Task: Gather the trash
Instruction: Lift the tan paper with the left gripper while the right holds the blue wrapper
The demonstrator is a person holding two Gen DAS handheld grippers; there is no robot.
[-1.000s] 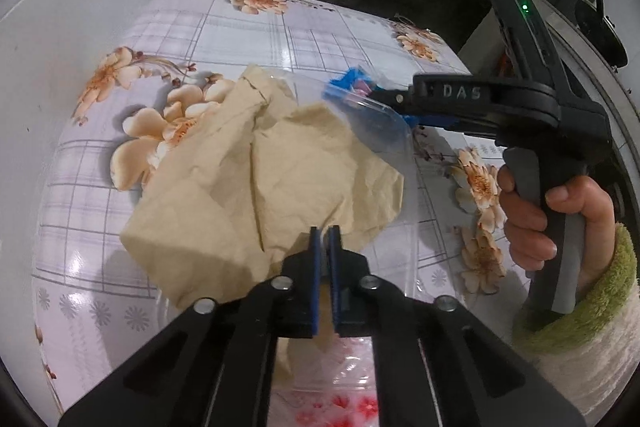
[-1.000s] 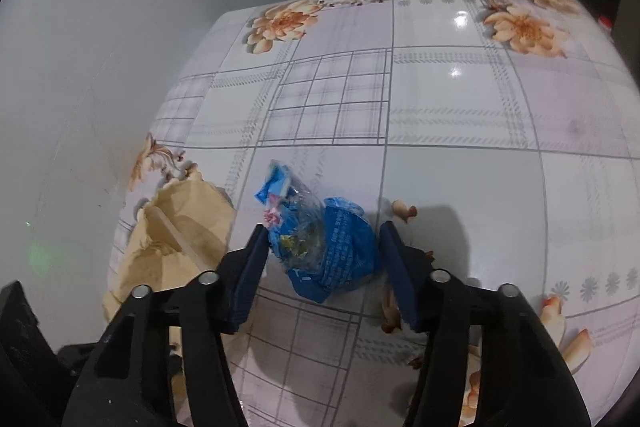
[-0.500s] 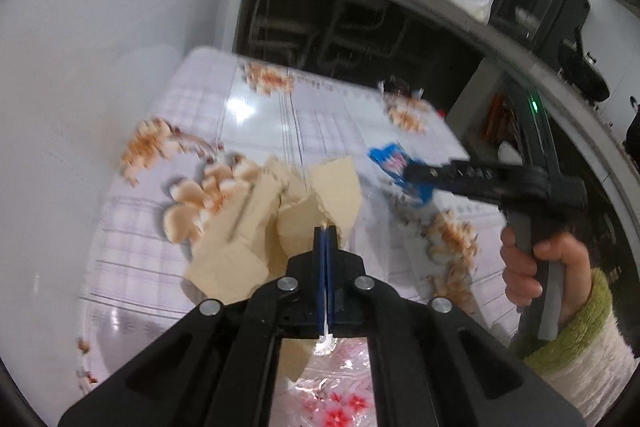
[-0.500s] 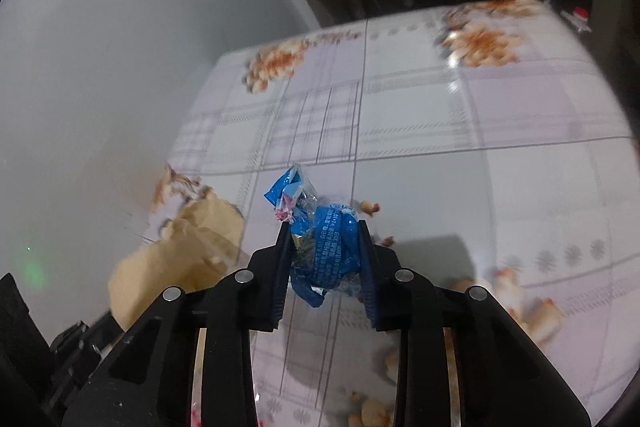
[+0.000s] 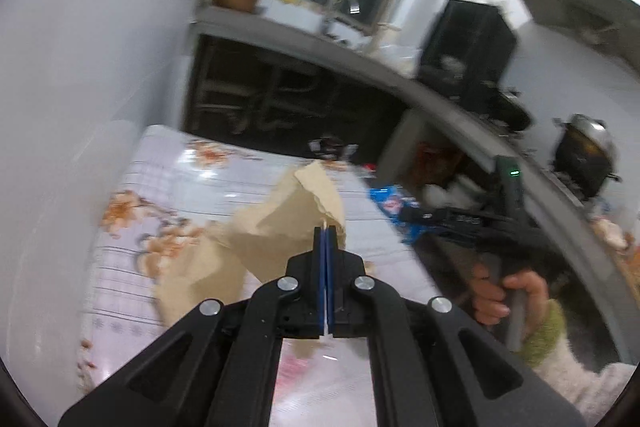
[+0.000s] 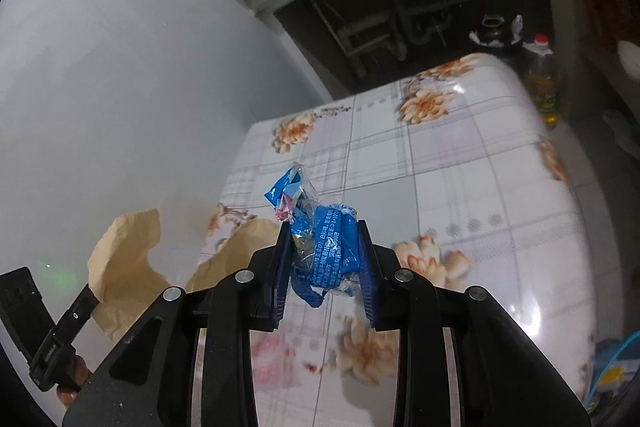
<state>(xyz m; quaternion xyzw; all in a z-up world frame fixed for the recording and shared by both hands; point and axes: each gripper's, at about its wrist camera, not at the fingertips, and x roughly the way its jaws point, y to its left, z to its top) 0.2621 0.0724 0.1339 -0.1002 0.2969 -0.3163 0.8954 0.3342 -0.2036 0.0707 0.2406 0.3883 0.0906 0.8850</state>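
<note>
Two pieces of trash were off the table [image 6: 460,163] at this reading, one in each tool. The left gripper [image 5: 325,247] had its jaws pressed fully together on a thin clear plastic bag edge [image 5: 327,327], with the tan crumpled paper [image 5: 280,223] hanging just ahead of and below its tips. A second ago that paper lay flat on the flowered cloth; now it sat lifted, with the far counter and window in view behind it.

The right gripper [image 6: 324,259] was narrowed onto the blue snack wrapper [image 6: 328,247], both pads pressing its sides. A second ago the jaws stood wider, either side of the wrapper as it rested on the cloth; now the wrapper was squeezed and carried clear of the surface, its twisted end poking past the fingertips. From the left view, the right tool sat off to the right, held by a hand [image 5: 500,291] in a green cuff.

Judgement: pickup finished for both items; remaining step is carrying them to a bin. No bin identifiable in either view.
</note>
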